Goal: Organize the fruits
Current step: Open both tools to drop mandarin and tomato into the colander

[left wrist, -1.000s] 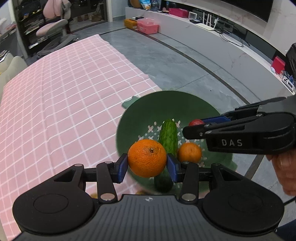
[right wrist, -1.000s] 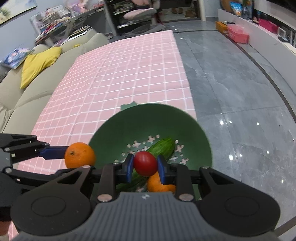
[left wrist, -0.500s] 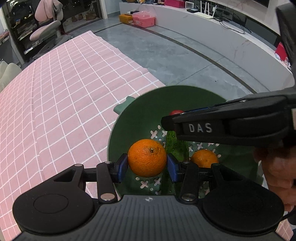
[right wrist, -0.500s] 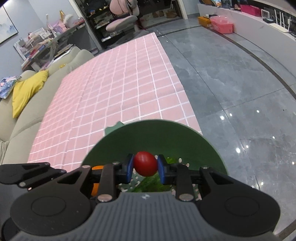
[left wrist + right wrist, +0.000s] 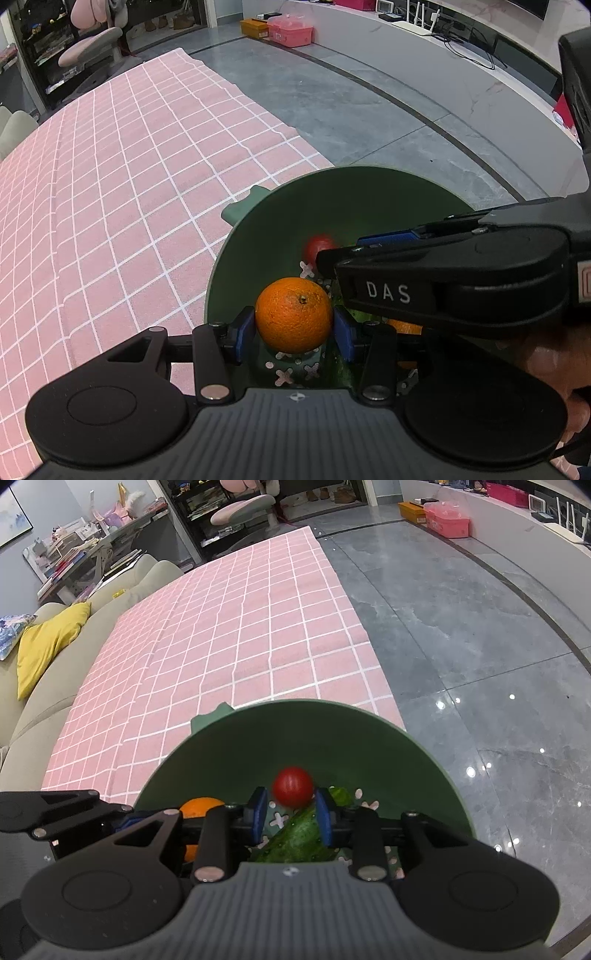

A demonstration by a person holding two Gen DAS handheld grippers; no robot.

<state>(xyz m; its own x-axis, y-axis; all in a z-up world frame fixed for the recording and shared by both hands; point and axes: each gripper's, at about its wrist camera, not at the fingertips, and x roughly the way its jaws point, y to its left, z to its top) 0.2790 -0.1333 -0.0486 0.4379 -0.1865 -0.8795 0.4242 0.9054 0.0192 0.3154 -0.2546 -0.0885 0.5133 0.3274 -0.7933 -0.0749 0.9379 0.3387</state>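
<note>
Black tongs [image 5: 294,329], blue pads [image 5: 245,328]

- The orange [image 5: 294,314] had a dimpled, faintly shiny peel.
- The tomato [image 5: 293,787] looked smooth and glossy.
- The cucumber [image 5: 300,837] had a bumpy, slightly wet-looking skin.
- The green colander [image 5: 369,746] looked like matt plastic, pierced with cross-shaped holes.
- The pink checked cloth [image 5: 236,635] was soft woven fabric, lightly creased.
- The floor [image 5: 480,657] was polished grey stone, mirroring lights.
- The left gripper [image 5: 294,334] had matt black plastic, blue pads and ribbed grey housing.
</note>
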